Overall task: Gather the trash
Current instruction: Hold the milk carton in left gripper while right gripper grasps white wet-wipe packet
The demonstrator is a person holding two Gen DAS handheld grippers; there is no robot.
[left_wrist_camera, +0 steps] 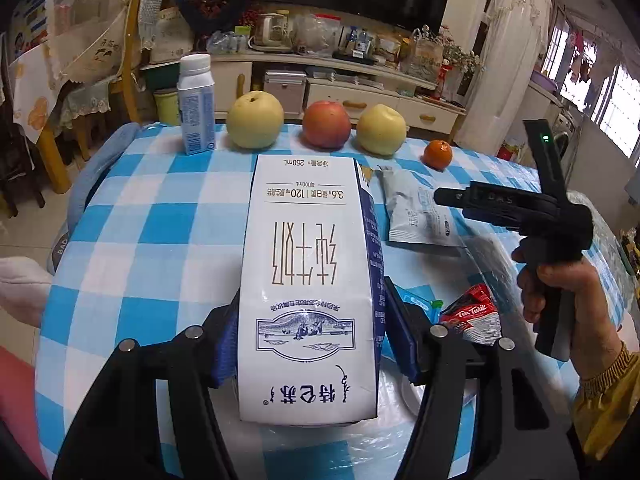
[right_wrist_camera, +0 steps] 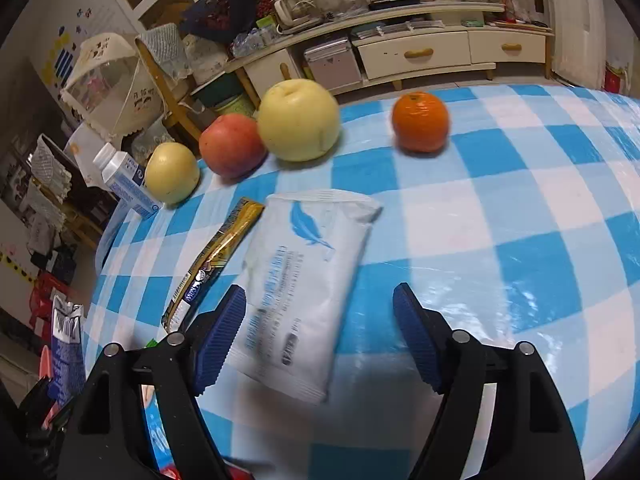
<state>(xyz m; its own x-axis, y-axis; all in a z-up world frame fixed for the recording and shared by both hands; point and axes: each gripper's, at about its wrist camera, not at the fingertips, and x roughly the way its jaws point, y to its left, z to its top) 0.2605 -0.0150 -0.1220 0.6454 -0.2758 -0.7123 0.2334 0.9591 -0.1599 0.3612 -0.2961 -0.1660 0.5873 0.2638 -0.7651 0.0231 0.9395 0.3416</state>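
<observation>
Left wrist view: we find the milk carton [left_wrist_camera: 310, 288] pinched lengthwise in the left claw [left_wrist_camera: 308, 344] above the worktop's [left_wrist_camera: 132, 216] near edge, evidently lifted for disposal. We see the right claw [right_wrist_camera: 320, 340] spread over the white packet [right_wrist_camera: 298, 292], likely next.

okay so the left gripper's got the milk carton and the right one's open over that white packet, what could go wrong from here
The left gripper clamps the milk carton only near one end, so it may tip or slip out.

The right gripper is open around the white packet; the flat, soft pack could slide away as the jaws close, or the left pad could catch the gold sachet beside it.
</observation>
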